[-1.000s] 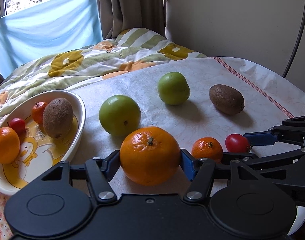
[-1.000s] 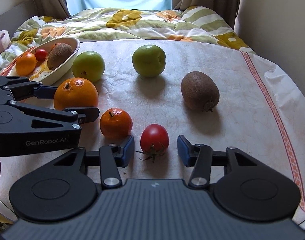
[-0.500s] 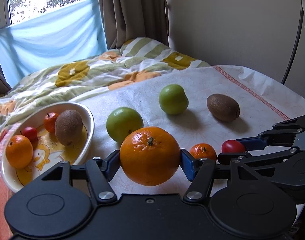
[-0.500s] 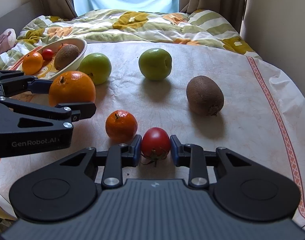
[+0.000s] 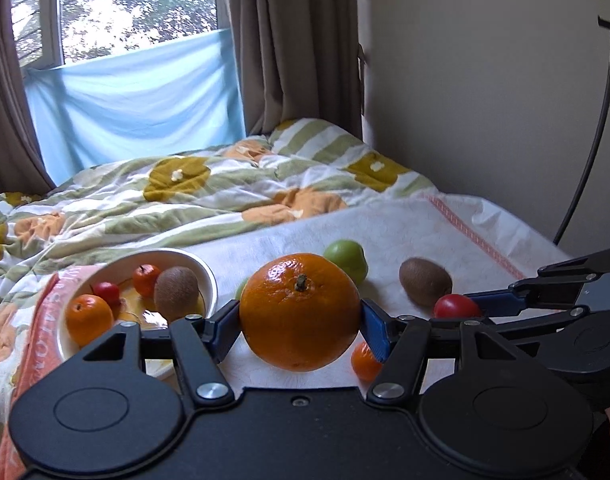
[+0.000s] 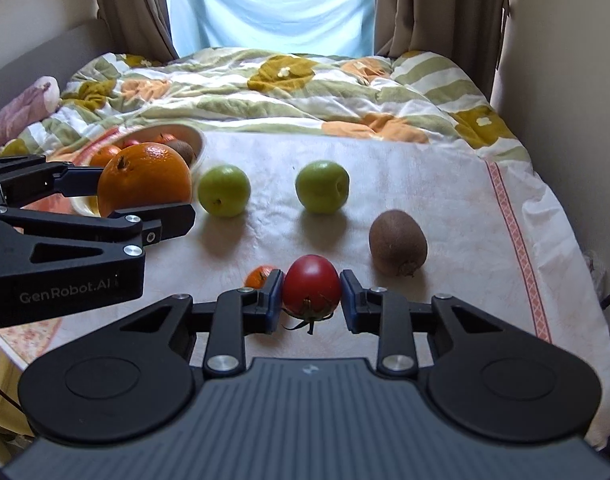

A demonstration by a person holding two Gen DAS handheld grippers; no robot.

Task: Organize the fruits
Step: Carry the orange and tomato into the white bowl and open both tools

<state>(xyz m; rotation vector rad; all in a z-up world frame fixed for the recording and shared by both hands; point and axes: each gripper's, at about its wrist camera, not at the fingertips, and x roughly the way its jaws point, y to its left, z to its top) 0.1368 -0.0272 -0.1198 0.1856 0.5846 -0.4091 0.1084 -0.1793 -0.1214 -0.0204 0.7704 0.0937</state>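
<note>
My left gripper [image 5: 300, 322] is shut on a large orange [image 5: 300, 312] and holds it above the table, right of the white bowl [image 5: 207, 276]; the orange also shows in the right wrist view [image 6: 145, 178]. My right gripper [image 6: 311, 300] is shut on a red tomato [image 6: 311, 286] and holds it off the cloth. The bowl holds a kiwi [image 5: 176, 293], a small orange [image 5: 89, 319] and two small red fruits. Two green apples [image 6: 224, 196] [image 6: 322, 186], a kiwi [image 6: 397, 242] and a small mandarin [image 6: 259, 276] lie on the table.
The table carries a white cloth with a red border [image 6: 517, 240]. A bed with a flowered quilt [image 6: 289, 92] lies behind it. A wall stands at the right, with a black cable [image 5: 585, 168] hanging there. Curtains and a window are at the back.
Both grippers have risen. The right gripper closed on the tomato and lifted it off the cloth. The left gripper carried the large orange up and nearer the bowl.
</note>
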